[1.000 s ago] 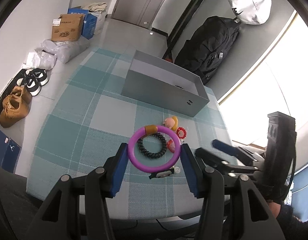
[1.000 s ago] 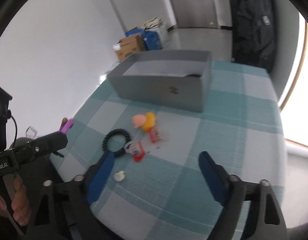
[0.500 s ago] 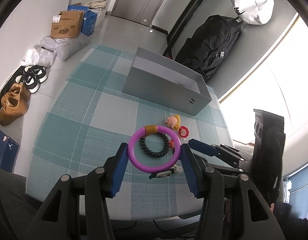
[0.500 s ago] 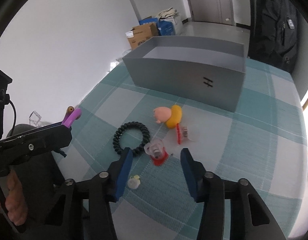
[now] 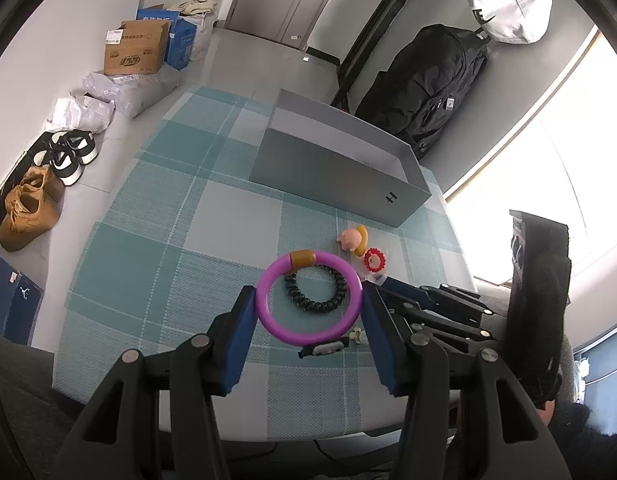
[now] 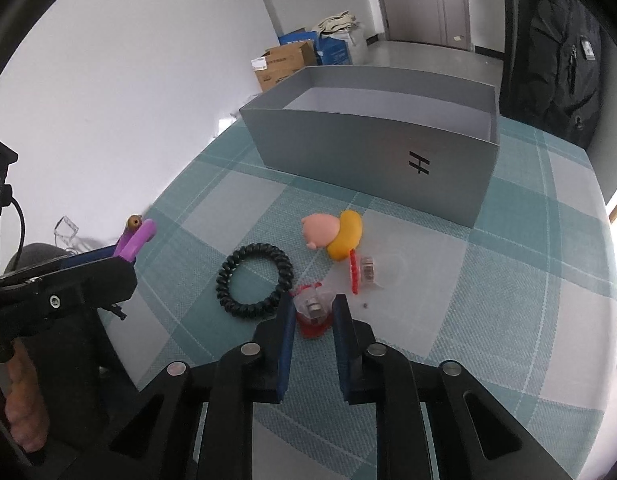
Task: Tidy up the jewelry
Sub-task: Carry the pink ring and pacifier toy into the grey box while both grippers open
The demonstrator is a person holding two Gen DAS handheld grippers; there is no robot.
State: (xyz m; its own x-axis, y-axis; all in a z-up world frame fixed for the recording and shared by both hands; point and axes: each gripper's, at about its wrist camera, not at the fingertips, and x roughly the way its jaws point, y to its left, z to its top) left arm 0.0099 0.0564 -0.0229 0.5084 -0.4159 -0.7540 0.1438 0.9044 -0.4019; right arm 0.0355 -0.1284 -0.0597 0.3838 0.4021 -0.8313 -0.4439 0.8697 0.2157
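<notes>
daylight, bright | window (image 5: 548,184) glare blown out | fisheye edges dark, curved | focus sharp

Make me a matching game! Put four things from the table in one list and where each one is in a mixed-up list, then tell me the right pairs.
Things:
1. purple ring
2. black coil hair tie
3. red clip
4. grey box

Places:
A. standing at the far end of the checked cloth
B. between the fingers of the right gripper
C. held between the fingers of the left gripper
D. lying on the cloth, left of the pink and yellow toy in the right wrist view

Pairs: 1-C, 2-D, 3-B, 4-A
</notes>
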